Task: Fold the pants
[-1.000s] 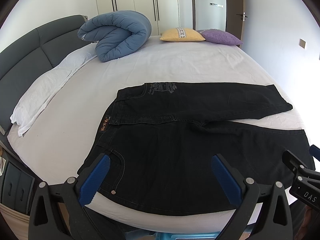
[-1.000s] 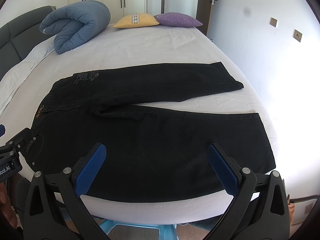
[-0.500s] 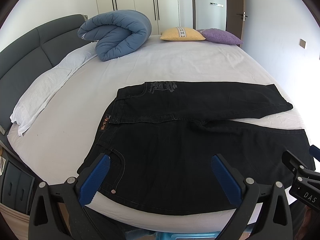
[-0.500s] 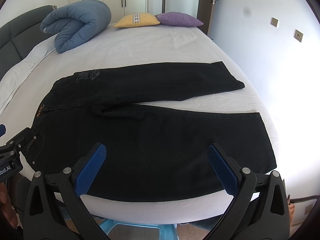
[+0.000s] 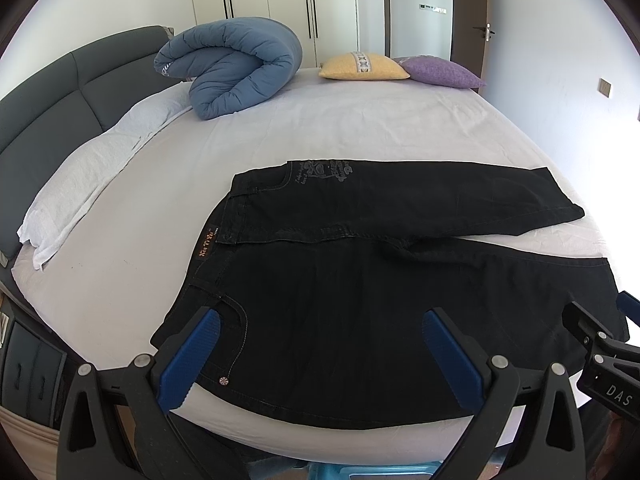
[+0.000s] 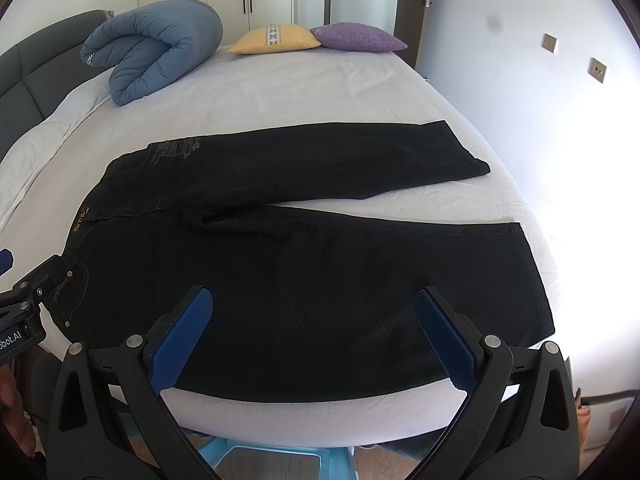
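Black jeans (image 5: 360, 280) lie flat on the white bed (image 5: 320, 132), waistband to the left, both legs spread toward the right; they also show in the right wrist view (image 6: 304, 264). My left gripper (image 5: 320, 320) is open and empty, hovering over the near hip pocket area at the bed's front edge. My right gripper (image 6: 314, 312) is open and empty above the near leg. Each gripper's body shows at the edge of the other's view.
A rolled blue duvet (image 5: 236, 68) lies at the back left, with a yellow cushion (image 5: 362, 66) and a purple cushion (image 5: 440, 72) at the back. A grey headboard (image 5: 48, 120) runs along the left. A white wall (image 6: 540, 120) stands right.
Both grippers have shifted very slightly; the jeans lie as before.
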`<state>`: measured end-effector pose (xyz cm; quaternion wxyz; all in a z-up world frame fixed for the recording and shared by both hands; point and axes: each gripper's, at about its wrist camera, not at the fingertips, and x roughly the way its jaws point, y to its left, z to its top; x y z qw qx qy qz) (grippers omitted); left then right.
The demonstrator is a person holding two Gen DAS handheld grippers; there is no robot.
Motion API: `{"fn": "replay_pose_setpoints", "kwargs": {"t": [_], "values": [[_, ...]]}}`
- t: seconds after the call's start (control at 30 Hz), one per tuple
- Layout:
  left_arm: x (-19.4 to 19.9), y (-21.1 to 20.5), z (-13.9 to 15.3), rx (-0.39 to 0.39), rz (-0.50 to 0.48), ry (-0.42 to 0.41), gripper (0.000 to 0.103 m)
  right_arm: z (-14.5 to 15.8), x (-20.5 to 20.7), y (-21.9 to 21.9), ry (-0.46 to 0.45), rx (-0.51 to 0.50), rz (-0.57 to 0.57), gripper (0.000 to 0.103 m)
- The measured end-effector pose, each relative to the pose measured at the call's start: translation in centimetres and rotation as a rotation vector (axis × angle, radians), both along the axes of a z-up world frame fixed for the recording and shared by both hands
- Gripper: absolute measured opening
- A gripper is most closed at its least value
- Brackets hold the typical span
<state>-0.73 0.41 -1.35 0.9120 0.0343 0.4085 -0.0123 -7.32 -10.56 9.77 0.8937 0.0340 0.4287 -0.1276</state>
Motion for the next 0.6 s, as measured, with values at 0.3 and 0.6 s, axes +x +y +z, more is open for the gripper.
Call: {"fn": "replay_pose_setpoints", "kwargs": {"t": [0.3,0.6], "values": [[1.1,0.0,-0.8,0.019,-0.015,0.005,0.103,-1.0,0.4,-0.1,0.014,0.002,0.017,0.103],[6.8,1.5,-2.6,0.038,-0.097,0.047,0.103,-2.1,4.7,-0.4,0.035,0.048,0.116,0.103]]}}
